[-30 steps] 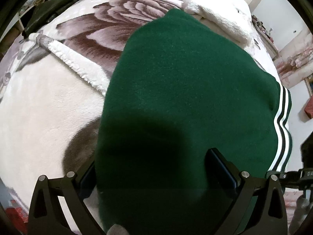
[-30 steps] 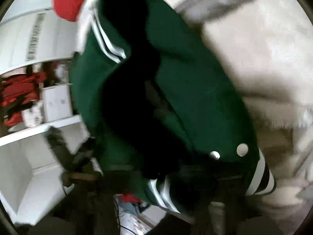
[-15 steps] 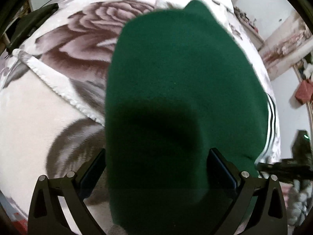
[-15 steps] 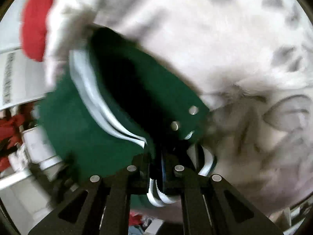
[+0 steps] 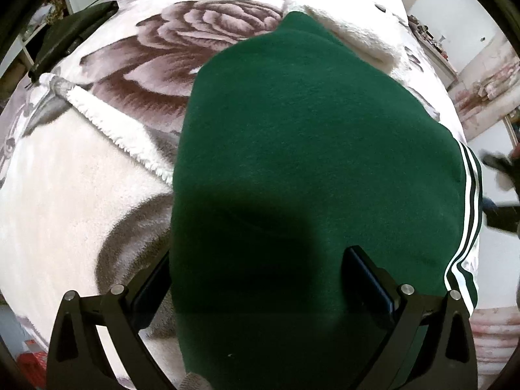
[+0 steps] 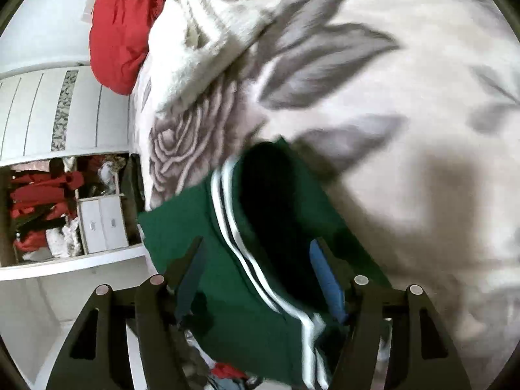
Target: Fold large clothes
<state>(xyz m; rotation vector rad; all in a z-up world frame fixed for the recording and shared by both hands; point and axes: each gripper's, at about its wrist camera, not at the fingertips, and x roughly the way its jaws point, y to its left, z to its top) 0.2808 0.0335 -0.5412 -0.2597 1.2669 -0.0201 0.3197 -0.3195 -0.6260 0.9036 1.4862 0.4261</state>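
Left wrist view: the green jacket (image 5: 308,162) lies on the floral blanket (image 5: 81,195), filling most of the frame, with its striped hem (image 5: 468,214) at the right. The left gripper (image 5: 260,279) has its fingers spread wide, the cloth lying between them — not pinched. Closing from here could catch only the top layer, so the fold would drag open.

Right wrist view: the right gripper (image 6: 260,276) is also spread, the jacket (image 6: 182,237) and its striped band (image 6: 234,227) between the fingers at the bed's edge. The cloth overhangs there and could slide off. The fabric looks thick and felt-like, with the frame blurred.
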